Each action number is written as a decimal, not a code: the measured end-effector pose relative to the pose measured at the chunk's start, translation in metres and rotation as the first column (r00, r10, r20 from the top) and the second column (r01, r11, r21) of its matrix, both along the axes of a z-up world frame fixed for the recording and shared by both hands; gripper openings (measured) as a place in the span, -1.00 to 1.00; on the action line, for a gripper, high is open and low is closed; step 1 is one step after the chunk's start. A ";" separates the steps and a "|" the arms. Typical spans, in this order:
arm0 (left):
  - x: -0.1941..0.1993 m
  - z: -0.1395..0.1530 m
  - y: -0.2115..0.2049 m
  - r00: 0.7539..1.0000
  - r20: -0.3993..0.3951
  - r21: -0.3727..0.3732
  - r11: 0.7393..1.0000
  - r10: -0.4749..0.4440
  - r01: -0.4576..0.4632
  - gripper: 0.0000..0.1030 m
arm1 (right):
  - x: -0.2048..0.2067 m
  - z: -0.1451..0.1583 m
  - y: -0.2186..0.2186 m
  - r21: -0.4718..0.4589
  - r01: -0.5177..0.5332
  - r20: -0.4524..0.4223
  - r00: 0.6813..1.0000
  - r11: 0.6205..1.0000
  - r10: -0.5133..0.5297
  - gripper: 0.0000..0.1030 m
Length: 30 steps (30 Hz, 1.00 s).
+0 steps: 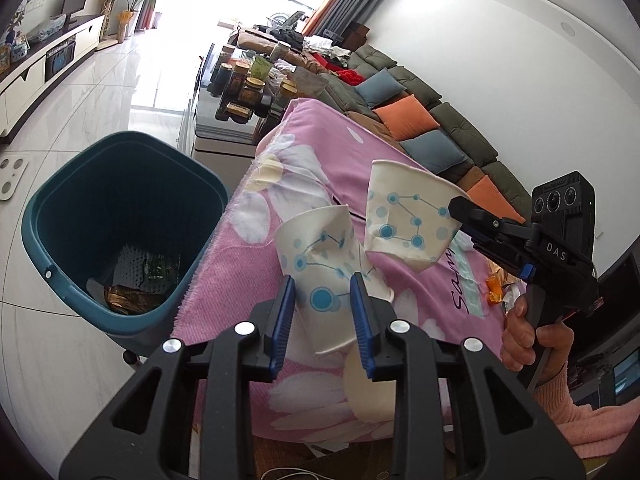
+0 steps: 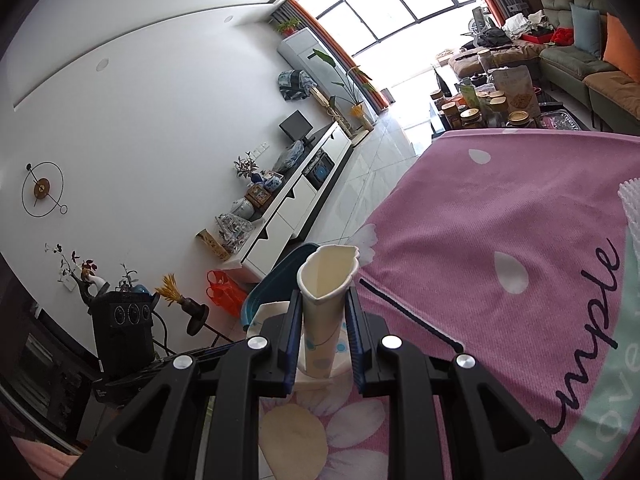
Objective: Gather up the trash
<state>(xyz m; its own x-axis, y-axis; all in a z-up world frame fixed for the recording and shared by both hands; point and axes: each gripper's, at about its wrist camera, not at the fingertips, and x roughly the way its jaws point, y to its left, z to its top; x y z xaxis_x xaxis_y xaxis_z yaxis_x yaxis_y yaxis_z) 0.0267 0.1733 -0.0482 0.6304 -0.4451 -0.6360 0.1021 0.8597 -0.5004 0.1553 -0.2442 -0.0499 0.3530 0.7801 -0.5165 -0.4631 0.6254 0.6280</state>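
- beside the pink flowered cloth (image 1: pixel 320 168), down on the floor at its left edge, stands the teal bin (image 1: pixel 120 232), mouth open and facing up; this is where both cups must go
- the left gripper (image 1: pixel 322 304) is clamped on a crumpled paper cup (image 1: pixel 320 264), blue pads pressing its sides, the cup's long axis running away from the camera with its crushed mouth at the far end
- the right gripper (image 2: pixel 322 320) squeezes a second paper cup (image 2: pixel 326 280) flat between its pads; in the left wrist view that cup (image 1: pixel 408 220) hangs above the cloth, just right of the first cup
- the bin lies to the left of both cups, so the left gripper is the nearer one and should need only a short sideways carry; the right one would have to cross over the cloth and past the left cup
- inside the bin: a brown shiny wrapper (image 1: pixel 124 298) and some greenish scrap on the ribbed bottom, otherwise plenty of room
- a flattened beige piece of paper (image 2: pixel 292 436) lies on the cloth below the grippers, likely trash left to collect
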 end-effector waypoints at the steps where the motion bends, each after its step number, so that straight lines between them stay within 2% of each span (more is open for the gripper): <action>1: 0.001 -0.004 0.000 1.000 -0.013 -0.005 1.000 0.000 0.000 -0.30 | 0.000 -0.001 0.000 -0.003 0.001 -0.002 1.000 1.000 -0.001 -0.61; 5: 0.006 -0.015 -0.001 0.999 -0.039 -0.054 0.998 -0.019 0.017 -0.16 | -0.001 -0.004 0.000 -0.008 -0.002 -0.010 1.000 1.000 0.002 -0.61; 7: 0.007 -0.016 -0.005 0.999 -0.037 -0.050 0.999 -0.022 0.020 -0.15 | -0.002 -0.004 0.001 -0.011 -0.004 -0.011 1.000 1.000 0.004 -0.61; 9: 0.008 -0.017 -0.005 0.999 -0.039 -0.056 0.998 -0.025 0.023 -0.25 | -0.002 -0.004 0.003 -0.009 -0.005 -0.013 1.000 1.000 0.005 -0.61; 15: 0.006 -0.014 -0.001 1.000 -0.030 -0.055 0.998 0.002 -0.004 -0.34 | -0.001 0.002 0.011 -0.004 -0.017 0.002 1.000 1.000 0.017 -0.61; 30: -0.008 0.008 0.035 0.994 0.034 -0.011 0.995 0.104 -0.104 -0.39 | 0.016 0.017 0.050 0.035 -0.084 0.033 0.996 0.996 0.083 -0.61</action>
<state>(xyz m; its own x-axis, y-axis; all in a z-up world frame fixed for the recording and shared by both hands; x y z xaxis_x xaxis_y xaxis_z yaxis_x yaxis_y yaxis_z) 0.0188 0.2087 -0.0398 0.6955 -0.3818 -0.6088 0.0298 0.8618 -0.5064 0.1709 -0.1942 -0.0325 0.3015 0.8258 -0.4766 -0.5328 0.5605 0.6340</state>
